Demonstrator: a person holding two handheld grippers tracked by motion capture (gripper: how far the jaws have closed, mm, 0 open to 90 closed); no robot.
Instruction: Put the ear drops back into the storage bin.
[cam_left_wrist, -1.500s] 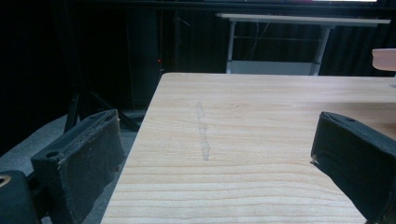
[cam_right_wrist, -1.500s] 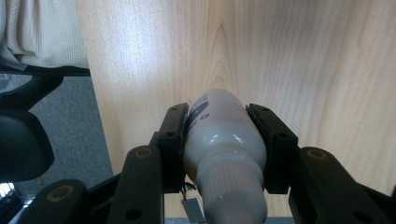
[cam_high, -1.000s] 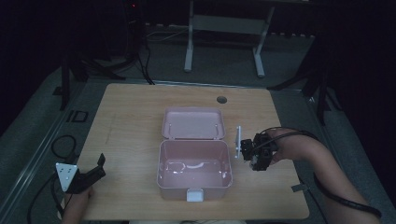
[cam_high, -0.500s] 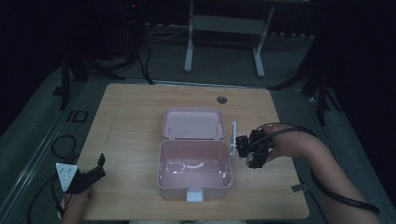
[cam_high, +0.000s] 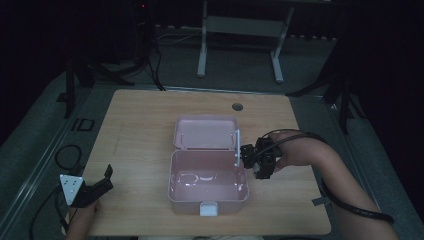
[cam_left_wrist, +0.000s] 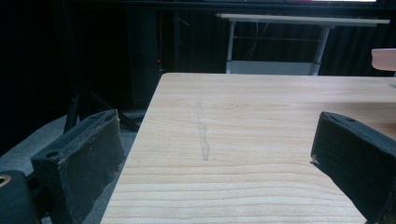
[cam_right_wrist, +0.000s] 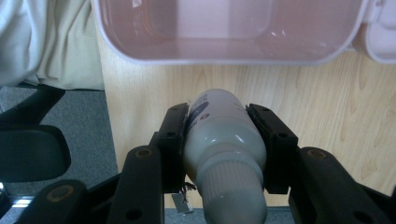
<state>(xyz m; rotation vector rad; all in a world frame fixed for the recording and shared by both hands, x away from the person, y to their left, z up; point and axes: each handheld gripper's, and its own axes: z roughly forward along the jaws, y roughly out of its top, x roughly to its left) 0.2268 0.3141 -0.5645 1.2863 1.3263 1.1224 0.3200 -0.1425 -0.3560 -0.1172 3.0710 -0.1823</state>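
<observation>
The right tool (cam_right_wrist: 219, 140) clamps a white bottle (cam_right_wrist: 223, 135) just beside the open pink box's (cam_high: 207, 192) right wall, above the tabletop (cam_high: 135, 135). The left tool (cam_high: 95, 187), jaws spread and holding nothing, sits well left of the box.

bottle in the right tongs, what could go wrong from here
The bottle is gripped sideways across its smooth round body, so it could slip or twist in the right tongs. It sits beside the open pink box, still outside the rim, so moving it in too low may knock the wall and shift the box.
</observation>
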